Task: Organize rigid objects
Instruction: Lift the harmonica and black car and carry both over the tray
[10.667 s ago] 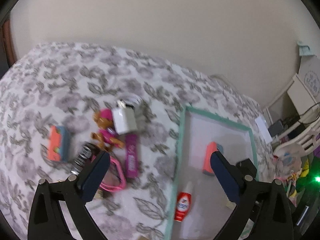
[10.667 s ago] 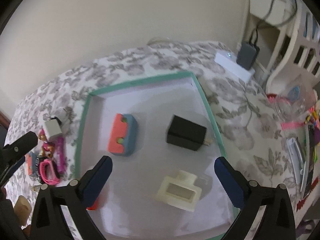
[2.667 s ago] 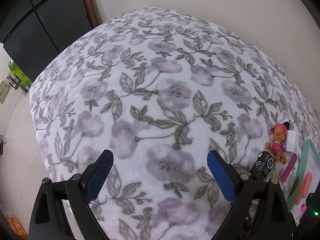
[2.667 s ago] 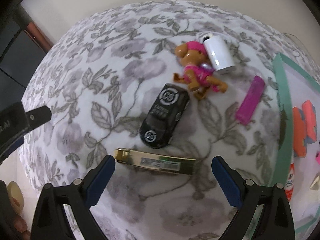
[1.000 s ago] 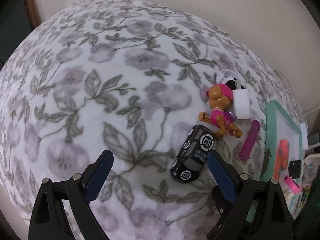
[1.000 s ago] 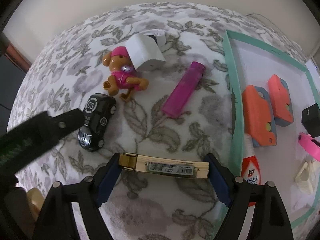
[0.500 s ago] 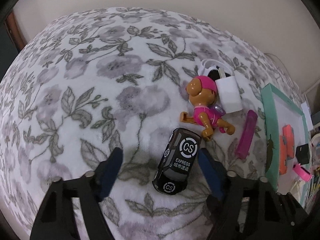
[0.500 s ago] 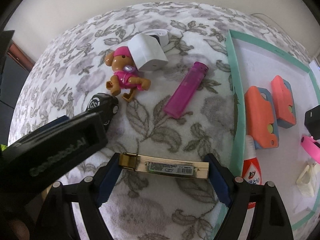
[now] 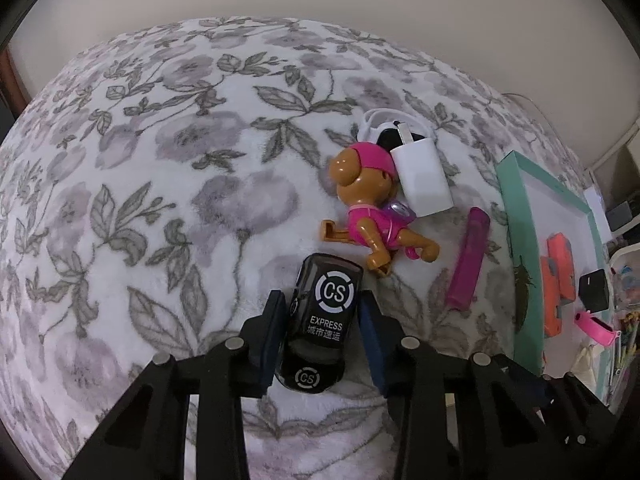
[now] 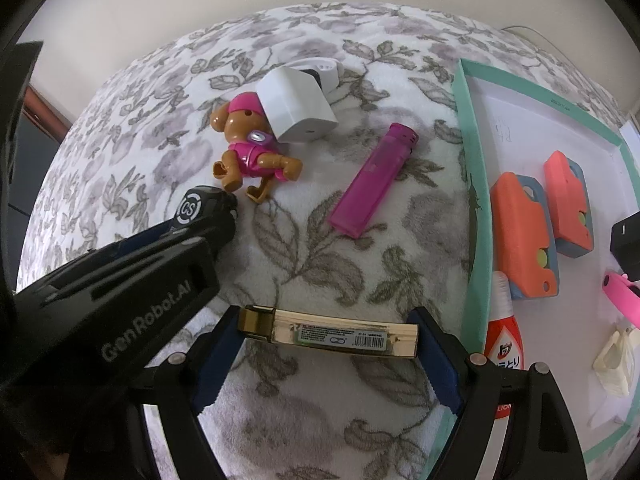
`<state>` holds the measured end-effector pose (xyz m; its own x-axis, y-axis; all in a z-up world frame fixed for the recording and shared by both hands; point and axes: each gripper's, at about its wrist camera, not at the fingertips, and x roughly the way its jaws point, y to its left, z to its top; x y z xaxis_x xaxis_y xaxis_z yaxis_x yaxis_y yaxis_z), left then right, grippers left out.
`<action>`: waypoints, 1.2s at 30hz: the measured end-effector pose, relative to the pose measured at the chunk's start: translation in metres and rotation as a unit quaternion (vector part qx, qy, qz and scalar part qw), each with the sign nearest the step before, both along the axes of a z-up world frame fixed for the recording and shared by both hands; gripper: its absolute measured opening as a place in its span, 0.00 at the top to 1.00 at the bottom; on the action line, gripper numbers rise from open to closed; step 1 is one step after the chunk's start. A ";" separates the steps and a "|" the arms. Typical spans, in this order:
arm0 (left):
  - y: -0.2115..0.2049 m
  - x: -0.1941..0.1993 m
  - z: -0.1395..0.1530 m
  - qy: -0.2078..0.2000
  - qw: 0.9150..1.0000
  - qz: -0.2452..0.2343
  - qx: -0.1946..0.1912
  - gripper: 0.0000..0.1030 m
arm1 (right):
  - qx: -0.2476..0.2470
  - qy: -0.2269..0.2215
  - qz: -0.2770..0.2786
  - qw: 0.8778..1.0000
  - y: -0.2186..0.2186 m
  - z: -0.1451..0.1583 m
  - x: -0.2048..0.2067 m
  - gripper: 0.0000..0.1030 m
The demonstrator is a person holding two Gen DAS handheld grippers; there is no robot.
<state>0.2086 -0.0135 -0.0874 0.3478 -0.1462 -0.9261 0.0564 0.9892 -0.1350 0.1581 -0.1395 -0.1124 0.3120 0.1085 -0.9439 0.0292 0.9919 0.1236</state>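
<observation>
A black toy car [image 9: 330, 292] marked "CS EXPRESS" lies on the flowered blanket. My left gripper [image 9: 322, 320] straddles it from above. Its jaws are closing and both blue pads touch the car's sides. In the right wrist view only the car's nose [image 10: 196, 206] shows past the left gripper's black body. My right gripper [image 10: 327, 322] is shut lengthwise on a gold bar [image 10: 328, 338], one pad at each end. Just beyond the car lie a brown toy dog in pink [image 9: 368, 208], a white charger [image 9: 422, 180] and a pink lighter [image 9: 468, 260].
A teal-rimmed tray [image 10: 476, 208] at the right holds two orange-and-blue cases [image 10: 524, 240], a red glue bottle [image 10: 502, 340], a black cube [image 10: 628, 236], a pink item [image 10: 624, 292] and a cream piece [image 10: 616, 356]. A wall rises behind the bed.
My left gripper has moved over the black car and its jaws have narrowed from wide apart onto the car's sides. The right gripper and the gold bar have not moved.
</observation>
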 end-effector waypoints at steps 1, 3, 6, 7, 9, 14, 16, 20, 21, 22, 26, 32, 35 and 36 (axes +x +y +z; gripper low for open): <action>-0.002 0.000 0.000 0.000 1.000 -0.002 0.003 0.62 | 0.001 0.000 -0.001 1.000 0.000 0.000 0.000 0.18; 0.000 0.000 0.000 0.001 1.000 0.000 -0.003 0.63 | 0.001 0.001 -0.001 1.000 0.001 -0.001 0.001 0.18; 0.006 -0.001 0.002 0.002 1.000 0.011 -0.018 0.65 | 0.004 0.002 -0.001 1.000 0.001 -0.001 0.002 0.18; 0.009 -0.001 0.003 0.000 1.000 0.014 -0.018 0.65 | 0.007 0.002 -0.002 1.000 0.000 0.000 0.002 0.18; 0.012 -0.002 0.007 -0.004 1.000 0.020 -0.018 0.65 | 0.011 0.002 -0.004 1.000 -0.001 0.000 0.002 0.18; 0.017 -0.004 0.013 -0.009 0.999 0.027 -0.021 0.66 | 0.016 0.003 -0.005 1.000 -0.002 0.002 0.002 0.18; 0.017 -0.004 0.015 -0.010 0.999 0.027 -0.020 0.66 | 0.019 0.002 -0.005 1.000 -0.003 0.003 0.001 0.18; 0.018 -0.005 0.019 -0.015 0.999 0.026 -0.019 0.66 | 0.023 -0.005 -0.003 1.000 -0.003 0.010 0.000 0.18; 0.018 -0.005 0.020 -0.017 0.999 0.027 -0.018 0.66 | 0.023 -0.006 -0.003 1.000 -0.002 0.011 0.000 0.18; 0.019 -0.005 0.022 -0.019 0.999 0.028 -0.018 0.66 | 0.024 -0.008 -0.002 1.000 -0.002 0.012 0.000 0.18; 0.022 -0.007 0.029 -0.027 0.999 0.034 -0.019 0.66 | 0.023 -0.011 0.000 1.000 0.001 0.015 -0.001 0.18; 0.024 -0.009 0.041 -0.040 0.998 0.038 -0.014 0.66 | 0.027 -0.015 -0.002 1.000 0.002 0.019 0.001 0.18; 0.026 -0.011 0.050 -0.050 0.998 0.040 -0.014 0.66 | 0.022 -0.025 -0.001 0.999 0.002 0.026 0.000 0.18; 0.027 -0.012 0.053 -0.055 0.998 0.042 -0.013 0.66 | 0.020 -0.029 0.000 0.999 0.001 0.029 0.000 0.18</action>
